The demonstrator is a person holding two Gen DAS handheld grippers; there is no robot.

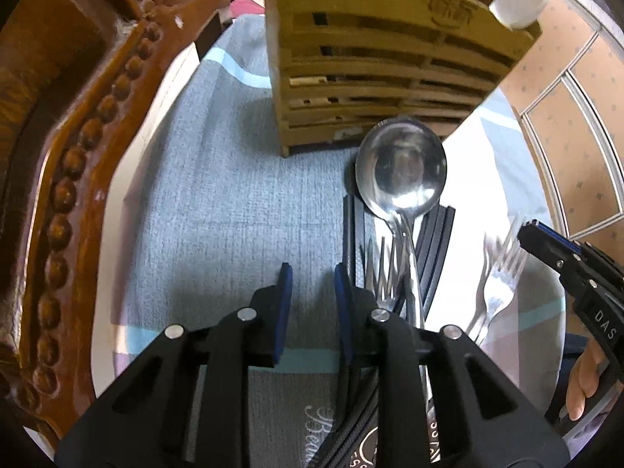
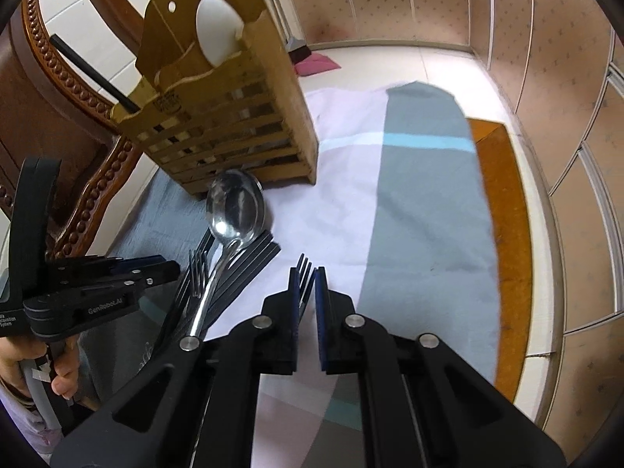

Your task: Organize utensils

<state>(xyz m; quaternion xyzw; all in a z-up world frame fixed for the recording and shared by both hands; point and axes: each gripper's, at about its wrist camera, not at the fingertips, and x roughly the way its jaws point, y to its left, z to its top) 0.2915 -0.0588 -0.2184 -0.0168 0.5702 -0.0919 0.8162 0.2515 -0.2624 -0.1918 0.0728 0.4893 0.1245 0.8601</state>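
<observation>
The right gripper (image 2: 307, 284) pinches a fork (image 2: 305, 273) above the cloth-covered surface (image 2: 421, 202), well short of the wooden holder (image 2: 234, 117), and the thin grip may let it swivel or slip, while the left gripper (image 1: 312, 277) hovers narrow and empty.

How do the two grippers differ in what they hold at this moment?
The right gripper is shut on a fork, its tines sticking out past the pads; the left gripper stands open with only cloth between its fingers. The right gripper is over the pale cloth, the left beside the utensil pile. Both have blue pads.
</observation>
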